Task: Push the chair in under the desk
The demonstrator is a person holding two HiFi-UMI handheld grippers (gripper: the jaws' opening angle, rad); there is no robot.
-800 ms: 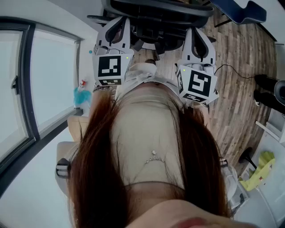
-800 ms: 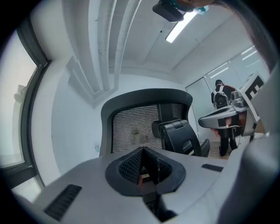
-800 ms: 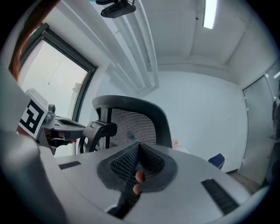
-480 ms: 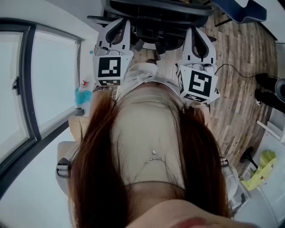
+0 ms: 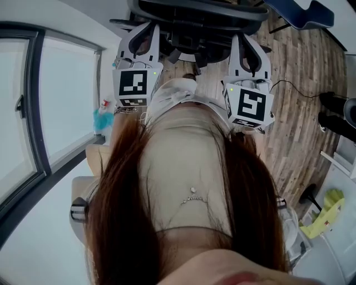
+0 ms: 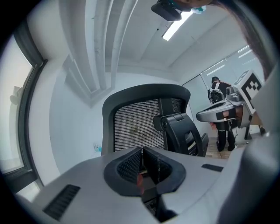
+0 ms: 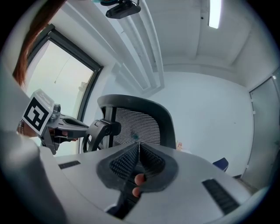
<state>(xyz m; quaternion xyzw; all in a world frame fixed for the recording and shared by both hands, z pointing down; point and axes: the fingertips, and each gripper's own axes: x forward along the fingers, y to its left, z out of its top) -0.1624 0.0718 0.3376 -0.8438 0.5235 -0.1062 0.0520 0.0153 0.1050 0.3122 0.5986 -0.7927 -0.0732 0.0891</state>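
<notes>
Head view: your hair and torso fill the lower middle and hide most of the floor (image 5: 303, 94). Only a wood strip along its right side shows, plus a patch between the grippers.

One chair (image 5: 200, 22) stands straight ahead of you. It is cut off by the top edge, so you see only dark seat and frame parts. Its base cannot be made out. In the left gripper view its mesh back (image 6: 133, 129) rises just beyond the jaws, and a black rear bracket covers the right part of the mesh. In the right gripper view the same back (image 7: 140, 124) is crossed at the left by that bracket.

There are two grippers, each with one marker cube. The left gripper (image 5: 146, 39) and right gripper (image 5: 248, 47) point up at the chair, one on each side of it. Whether their tips touch it cannot be told.

The left gripper (image 6: 141, 151) has its pads pressed together with nothing between them. The right gripper (image 7: 139, 146) is likewise closed and empty, and two fingertips (image 7: 139, 178) show behind its pads.

One window (image 5: 33, 111) runs along the left. One blue seat (image 5: 300, 14) is cropped at the top right corner. One person (image 6: 221, 127) stands far off, half hidden behind the right gripper.
</notes>
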